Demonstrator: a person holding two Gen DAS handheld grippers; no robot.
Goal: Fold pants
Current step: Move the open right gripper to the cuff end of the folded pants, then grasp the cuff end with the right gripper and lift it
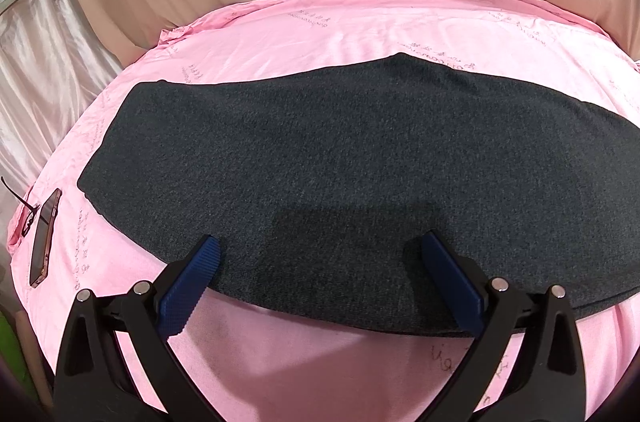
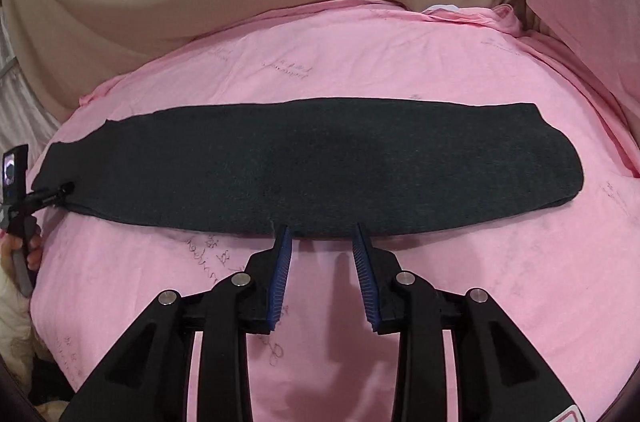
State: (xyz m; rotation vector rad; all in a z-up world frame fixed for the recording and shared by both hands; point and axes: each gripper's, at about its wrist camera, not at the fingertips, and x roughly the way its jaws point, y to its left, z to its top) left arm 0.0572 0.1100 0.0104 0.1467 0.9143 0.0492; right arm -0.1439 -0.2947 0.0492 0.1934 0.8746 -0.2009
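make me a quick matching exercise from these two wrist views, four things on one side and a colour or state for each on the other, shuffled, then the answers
Things:
1. pants
2. bed sheet
3. left gripper
4. phone

Colour or state:
A. pink, printed with small lines of script
B. lying near the sheet's left edge, apart from the dark cloth
C. dark grey, laid out flat as a long strip
D. open wide, blue fingers over the near hem of the cloth

Pairs: 1-C, 2-A, 3-D, 4-B
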